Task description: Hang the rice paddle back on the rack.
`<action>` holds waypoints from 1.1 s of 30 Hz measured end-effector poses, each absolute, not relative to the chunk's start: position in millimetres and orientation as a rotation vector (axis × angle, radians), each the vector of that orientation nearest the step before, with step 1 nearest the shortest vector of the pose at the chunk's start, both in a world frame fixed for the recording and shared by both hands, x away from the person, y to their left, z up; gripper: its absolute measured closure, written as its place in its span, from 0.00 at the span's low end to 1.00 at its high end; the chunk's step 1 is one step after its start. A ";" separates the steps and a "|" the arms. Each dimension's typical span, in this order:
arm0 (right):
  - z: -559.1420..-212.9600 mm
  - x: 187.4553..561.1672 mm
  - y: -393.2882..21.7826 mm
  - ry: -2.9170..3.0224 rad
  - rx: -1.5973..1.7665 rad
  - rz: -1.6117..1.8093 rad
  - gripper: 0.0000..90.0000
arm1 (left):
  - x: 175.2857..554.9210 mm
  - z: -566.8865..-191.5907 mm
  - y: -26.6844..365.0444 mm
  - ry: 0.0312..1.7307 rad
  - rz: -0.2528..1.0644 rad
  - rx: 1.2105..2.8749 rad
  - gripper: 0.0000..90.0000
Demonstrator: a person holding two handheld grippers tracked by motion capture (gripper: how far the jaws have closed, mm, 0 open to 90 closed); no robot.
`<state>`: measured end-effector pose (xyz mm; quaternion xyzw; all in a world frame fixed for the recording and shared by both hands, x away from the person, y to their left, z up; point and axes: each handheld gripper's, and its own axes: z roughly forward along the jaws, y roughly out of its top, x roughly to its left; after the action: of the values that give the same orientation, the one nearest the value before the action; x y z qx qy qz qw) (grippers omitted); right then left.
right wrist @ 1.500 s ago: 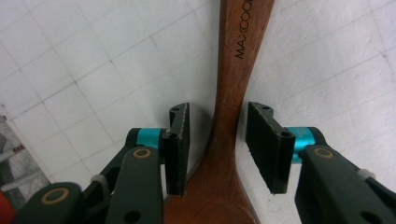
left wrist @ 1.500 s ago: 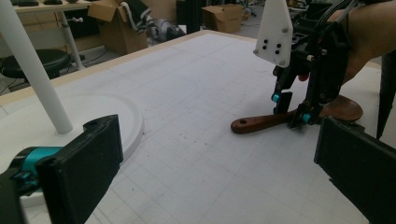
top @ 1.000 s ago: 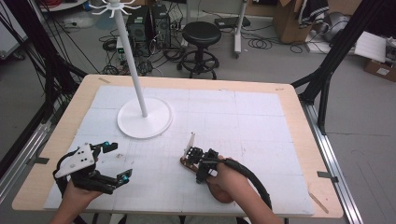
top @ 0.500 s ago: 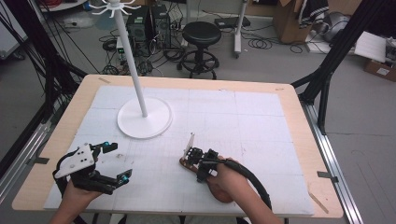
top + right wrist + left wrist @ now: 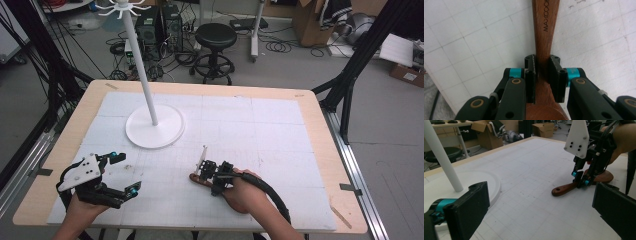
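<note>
A brown wooden spoon lies flat on the white gridded mat, handle pointing left in the high view. My right gripper points down over it, and its jaws have just been closing on the handle. In the right gripper view the pads press both sides of the lettered handle. The left gripper view shows the right gripper clamped on the spoon. My left gripper rests at the front left, open, with nothing between its wide-set jaws.
A white stand with a round base and a tall pole rises at the mat's back left. The wooden table edge frames the mat. A stool and boxes sit on the floor beyond.
</note>
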<state>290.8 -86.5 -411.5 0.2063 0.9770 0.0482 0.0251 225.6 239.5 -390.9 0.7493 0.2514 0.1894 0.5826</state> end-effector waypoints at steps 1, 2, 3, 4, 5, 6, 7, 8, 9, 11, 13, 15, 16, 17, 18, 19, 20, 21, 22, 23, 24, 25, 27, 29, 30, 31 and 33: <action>-411.7 290.4 -86.4 3.023 0.640 0.153 0.86 | 225.7 -390.9 239.4 0.587 0.442 1.750 0.02; -411.4 289.9 -86.3 3.023 0.643 0.153 0.86 | 225.6 -390.9 239.4 0.588 0.442 1.751 0.02; -411.2 289.7 -86.3 3.023 0.630 0.152 0.86 | 225.6 -391.0 239.4 0.587 0.442 1.752 0.02; -411.5 289.3 -86.5 3.022 0.621 0.160 0.86 | 225.6 -391.0 239.4 0.587 0.442 1.753 0.02; -411.2 289.2 -86.9 3.024 0.616 0.161 0.86 | 225.7 -391.1 239.4 0.587 0.442 1.752 0.02; -411.1 288.9 -87.1 3.024 0.613 0.162 0.86 | 225.7 -391.1 239.5 0.587 0.442 1.753 0.02; -411.5 289.2 -87.7 3.026 0.604 0.176 0.86 | 225.7 -391.1 239.5 0.587 0.443 1.753 0.02; -410.9 288.7 -88.1 3.025 0.607 0.172 0.86 | 225.8 -391.2 239.5 0.587 0.442 1.752 0.02; -411.0 288.9 -88.6 3.026 0.601 0.179 0.86 | 225.6 -391.1 239.6 0.589 0.442 1.752 0.02; -411.1 289.9 -89.7 3.038 0.588 0.190 0.86 | 225.7 -391.2 239.5 0.586 0.444 1.751 0.02; -411.0 289.5 -90.4 3.038 0.593 0.203 0.86 | 225.6 -391.2 239.5 0.585 0.445 1.750 0.02; -410.7 288.7 -91.2 3.037 0.593 0.217 0.86 | 225.5 -391.2 239.7 0.587 0.445 1.749 0.02; -411.0 289.7 -92.7 3.036 0.568 0.230 0.86 | 225.5 -391.2 239.7 0.587 0.445 1.749 0.02; -410.8 288.7 -93.2 3.041 0.587 0.243 0.86 | 225.6 -391.2 239.8 0.587 0.445 1.749 0.02; -410.4 289.0 -94.9 3.046 0.577 0.251 0.86 | 225.6 -391.4 239.7 0.588 0.445 1.750 0.02; -410.3 289.3 -96.2 3.046 0.571 0.265 0.86 | 225.6 -391.4 239.6 0.588 0.445 1.750 0.02; -410.5 289.6 -97.7 3.051 0.574 0.291 0.86 | 225.8 -391.4 239.5 0.586 0.447 1.751 0.02; -409.7 289.2 -98.8 3.042 0.585 0.298 0.86 | 225.8 -391.4 239.5 0.587 0.447 1.752 0.02; -409.6 289.2 -100.1 3.040 0.593 0.317 0.86 | 225.9 -391.4 239.4 0.585 0.447 1.751 0.02; -409.1 289.9 -101.7 3.044 0.586 0.331 0.86 | 225.7 -391.5 239.3 0.587 0.446 1.750 0.02; -408.5 290.0 -103.1 3.038 0.585 0.340 0.86 | 225.7 -391.5 239.4 0.587 0.446 1.752 0.02; -408.0 289.6 -104.1 3.039 0.602 0.358 0.86 | 225.7 -391.6 239.3 0.589 0.446 1.750 0.02; -406.8 289.8 -106.6 3.029 0.597 0.385 0.86 | 225.9 -391.5 239.4 0.588 0.447 1.751 0.02; -404.9 289.6 -108.8 3.029 0.608 0.400 0.86 | 225.9 -391.6 239.3 0.588 0.447 1.750 0.02; -404.5 290.1 -110.2 3.031 0.604 0.421 0.86 | 225.9 -391.6 239.3 0.587 0.448 1.750 0.02; -403.6 290.1 -111.4 3.024 0.606 0.432 0.86 | 225.7 -391.6 239.4 0.588 0.450 1.750 0.02; -401.2 289.8 -113.7 3.022 0.605 0.454 0.86 | 225.9 -391.6 239.3 0.586 0.450 1.749 0.02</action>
<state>289.8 -113.7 -401.2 0.1942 0.9700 0.1456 0.0132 225.9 239.3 -391.6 0.7489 0.2510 0.1928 0.5823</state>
